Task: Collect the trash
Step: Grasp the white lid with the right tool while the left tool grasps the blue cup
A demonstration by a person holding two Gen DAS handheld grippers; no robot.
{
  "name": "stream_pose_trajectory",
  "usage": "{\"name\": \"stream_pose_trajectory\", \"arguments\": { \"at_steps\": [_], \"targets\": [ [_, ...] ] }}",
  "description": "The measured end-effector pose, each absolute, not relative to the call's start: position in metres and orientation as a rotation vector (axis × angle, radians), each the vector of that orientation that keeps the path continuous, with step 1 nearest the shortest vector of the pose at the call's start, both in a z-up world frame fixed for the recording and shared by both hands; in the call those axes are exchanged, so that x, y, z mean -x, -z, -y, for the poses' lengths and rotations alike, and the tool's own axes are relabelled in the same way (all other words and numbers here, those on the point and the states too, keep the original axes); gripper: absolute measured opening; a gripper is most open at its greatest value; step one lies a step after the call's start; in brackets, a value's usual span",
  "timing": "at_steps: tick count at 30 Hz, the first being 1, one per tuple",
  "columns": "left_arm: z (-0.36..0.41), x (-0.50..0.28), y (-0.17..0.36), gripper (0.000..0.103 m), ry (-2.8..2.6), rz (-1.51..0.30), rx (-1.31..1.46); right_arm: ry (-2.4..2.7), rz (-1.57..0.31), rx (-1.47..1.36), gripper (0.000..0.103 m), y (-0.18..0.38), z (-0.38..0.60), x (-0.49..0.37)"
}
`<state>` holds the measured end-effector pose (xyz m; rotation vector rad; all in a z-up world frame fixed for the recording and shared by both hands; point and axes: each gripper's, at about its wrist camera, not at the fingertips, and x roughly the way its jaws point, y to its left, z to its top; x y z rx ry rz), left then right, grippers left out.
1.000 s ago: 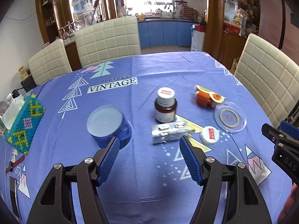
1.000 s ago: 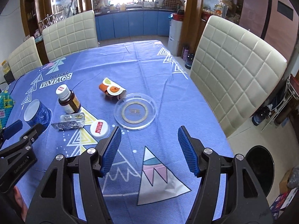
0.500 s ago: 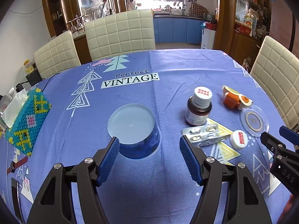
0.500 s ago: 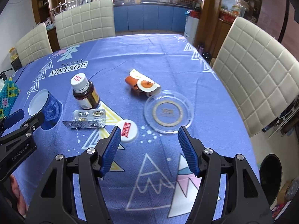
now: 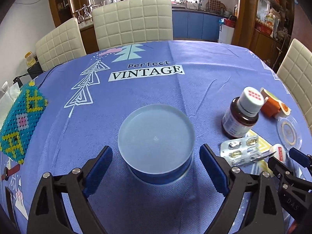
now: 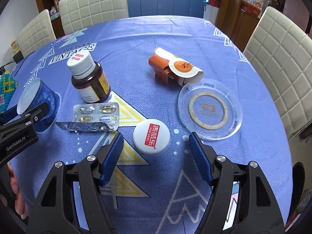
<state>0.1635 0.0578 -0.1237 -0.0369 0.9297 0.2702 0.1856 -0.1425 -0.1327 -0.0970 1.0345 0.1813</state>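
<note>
Two grippers descend on table litter, jaws opening: left gripper (image 5: 156, 167) straddles the round blue lidded tub (image 5: 156, 142), right gripper (image 6: 156, 154) frames the white printed cap (image 6: 151, 136), neither touching.

Bright window backlight, sharp frames, fisheye-curved edges.

1. Your left fingers (image 5: 212, 172) flank the blue tub (image 5: 156, 142), upright, pale lid on.
2. Just ahead of your right fingers (image 6: 113, 156) lies the white cap (image 6: 151, 136), flat.
3. Left of the cap: the blister packs (image 6: 95, 115), then the brown bottle (image 6: 89, 80), upright.
4. Right of it: the clear lid (image 6: 210, 109), flat.
5. Farther ahead: the orange carton (image 6: 171, 69), on its side.
</note>
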Motion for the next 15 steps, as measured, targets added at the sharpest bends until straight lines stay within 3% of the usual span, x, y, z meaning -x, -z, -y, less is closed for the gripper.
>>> {"name": "stream_pose_trajectory", "arguments": {
  "at_steps": [15],
  "targets": [
    [-0.062,-0.181,0.141,0.088,-0.249,-0.947,-0.030,-0.165,-1.009,0.097,0.070,0.137,0.140,-0.187]
  ]
}}
